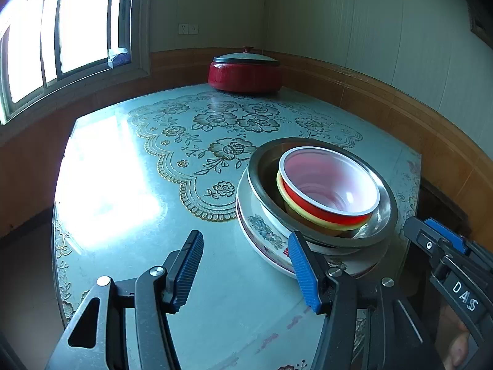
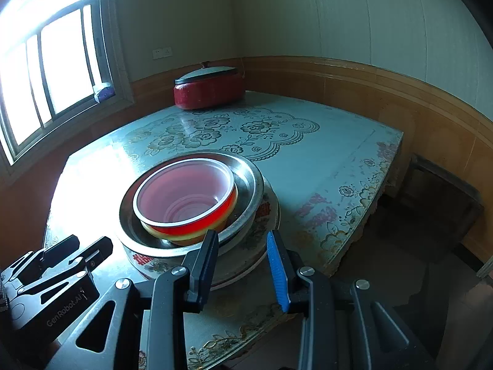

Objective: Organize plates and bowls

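One stack stands on the table: a floral plate [image 1: 265, 231] [image 2: 262, 215] at the bottom, a steel bowl [image 1: 382, 215] [image 2: 246, 185] on it, then a yellow bowl [image 1: 283, 191] [image 2: 185, 236] holding a red bowl [image 1: 326, 212] [image 2: 191, 228] with a pale inside. My left gripper [image 1: 246, 265] [image 2: 87, 243] hovers open over bare table just left of the stack, nothing between its fingers. My right gripper [image 2: 243, 265] [image 1: 422, 225] stands open at the stack's near right side. The plate's rim shows in the gap between its fingers, and the pads do not press on it.
A red pot [image 1: 245, 75] [image 2: 209, 92] with a dark lid sits at the table's far corner by the wall. The table [image 1: 154, 185] [image 2: 323, 169] has a glossy floral cover. A window fills the left wall. The table's right edge drops to a dark floor.
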`<state>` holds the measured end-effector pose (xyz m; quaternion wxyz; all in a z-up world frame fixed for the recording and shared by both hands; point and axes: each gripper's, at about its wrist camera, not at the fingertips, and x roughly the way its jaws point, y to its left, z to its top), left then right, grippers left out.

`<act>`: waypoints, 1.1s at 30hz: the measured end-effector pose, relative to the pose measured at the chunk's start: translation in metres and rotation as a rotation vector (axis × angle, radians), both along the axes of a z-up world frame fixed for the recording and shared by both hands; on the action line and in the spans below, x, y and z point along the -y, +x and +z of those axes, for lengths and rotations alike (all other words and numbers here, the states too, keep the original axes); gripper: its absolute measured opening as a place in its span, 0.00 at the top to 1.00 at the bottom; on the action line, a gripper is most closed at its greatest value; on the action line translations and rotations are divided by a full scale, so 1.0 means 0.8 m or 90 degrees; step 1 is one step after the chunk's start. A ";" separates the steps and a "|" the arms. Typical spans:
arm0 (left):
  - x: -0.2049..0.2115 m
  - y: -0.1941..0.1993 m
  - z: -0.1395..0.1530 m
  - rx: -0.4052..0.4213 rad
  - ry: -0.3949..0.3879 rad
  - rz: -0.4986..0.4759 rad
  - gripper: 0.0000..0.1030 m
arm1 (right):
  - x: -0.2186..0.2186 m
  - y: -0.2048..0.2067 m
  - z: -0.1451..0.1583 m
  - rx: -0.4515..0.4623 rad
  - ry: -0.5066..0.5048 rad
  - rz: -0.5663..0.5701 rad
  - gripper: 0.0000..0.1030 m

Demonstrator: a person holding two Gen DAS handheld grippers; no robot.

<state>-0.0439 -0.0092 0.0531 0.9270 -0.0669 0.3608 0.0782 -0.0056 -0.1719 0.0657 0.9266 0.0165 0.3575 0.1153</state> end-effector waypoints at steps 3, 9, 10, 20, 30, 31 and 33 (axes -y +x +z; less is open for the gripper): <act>0.001 -0.002 0.001 0.003 0.002 -0.002 0.44 | 0.000 -0.001 0.001 0.002 0.001 0.001 0.68; 0.002 -0.001 0.003 0.005 0.001 -0.006 0.44 | 0.000 -0.002 0.002 0.004 0.001 0.000 0.68; 0.002 -0.001 0.003 0.005 0.001 -0.007 0.43 | -0.001 -0.002 0.002 0.004 0.001 0.000 0.68; 0.003 0.003 0.004 0.012 0.001 -0.013 0.43 | -0.001 -0.002 0.004 0.006 0.000 -0.003 0.68; -0.005 0.006 0.006 0.036 0.008 0.012 0.45 | 0.000 0.001 0.005 0.012 -0.005 -0.009 0.68; -0.004 0.005 0.006 0.037 0.009 0.013 0.45 | 0.000 0.001 0.005 0.013 -0.005 -0.010 0.68; -0.005 0.005 0.005 0.037 0.008 0.013 0.45 | 0.001 0.001 0.007 0.016 -0.006 -0.012 0.68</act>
